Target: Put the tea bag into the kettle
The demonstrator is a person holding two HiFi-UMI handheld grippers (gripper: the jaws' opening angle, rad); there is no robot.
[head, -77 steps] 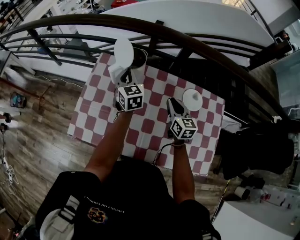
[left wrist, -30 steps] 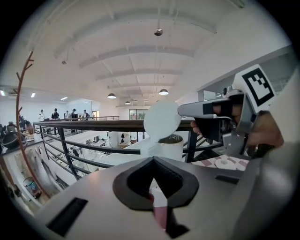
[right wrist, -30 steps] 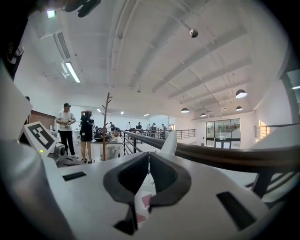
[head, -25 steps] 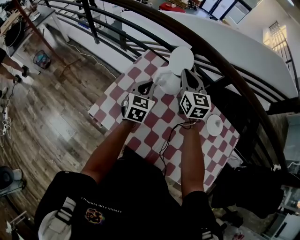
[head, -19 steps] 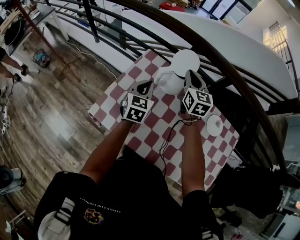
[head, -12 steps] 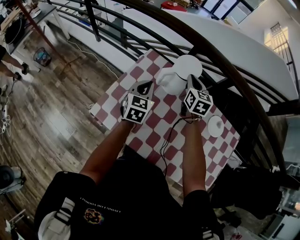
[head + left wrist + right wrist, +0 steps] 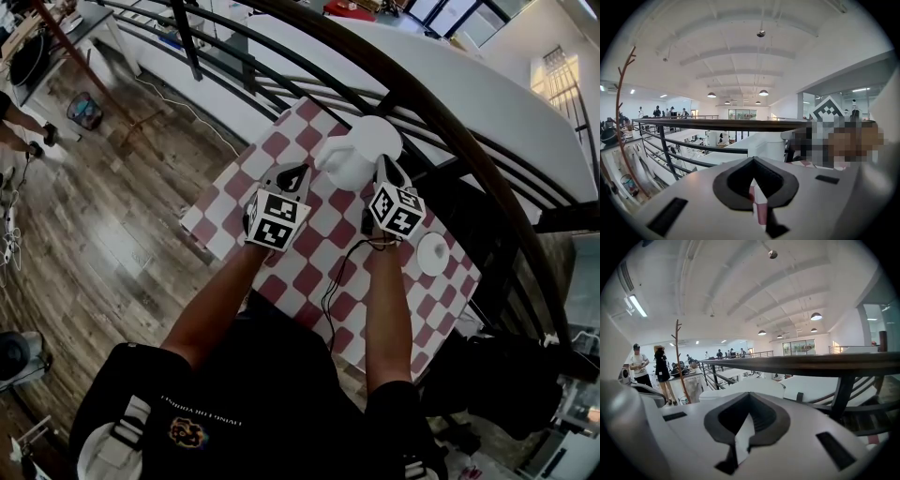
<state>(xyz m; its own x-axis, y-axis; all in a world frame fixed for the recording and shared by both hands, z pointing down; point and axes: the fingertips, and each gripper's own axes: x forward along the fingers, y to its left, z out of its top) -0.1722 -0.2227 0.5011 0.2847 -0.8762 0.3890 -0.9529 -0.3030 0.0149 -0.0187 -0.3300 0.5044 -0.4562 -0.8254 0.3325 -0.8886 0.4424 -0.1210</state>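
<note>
**Tea bag pinched at the kettle, far edge of the table**

The tea bag [image 7: 743, 439] shows only as a thin white slip at the seam of the right gripper [image 7: 385, 171], whose jaws are pressed together on it; the rest of the bag cannot be made out. That gripper sits just beside the white kettle [image 7: 343, 167], on its right flank, aimed slightly downward. The kettle's round white lid [image 7: 377, 137] lies just past the jaws, and whether it stands open or closed cannot be told.

The left gripper [image 7: 292, 174] is near the kettle's other side, close to but apart from it. Its jaws are closed, and a pink-and-white sliver shows at their seam, which may be the cloth beyond.

The kettle stands close to the far edge of the table [image 7: 309, 274], hard against the dark railing [image 7: 441, 98], so there is little room behind it. Bare checked cloth lies open between the grippers and toward the person. A black cable [image 7: 330, 292] trails across this stretch. A small white saucer [image 7: 432, 253] sits well apart near the right edge. Past the left edge, the wood floor [image 7: 122, 234] is open.
</note>
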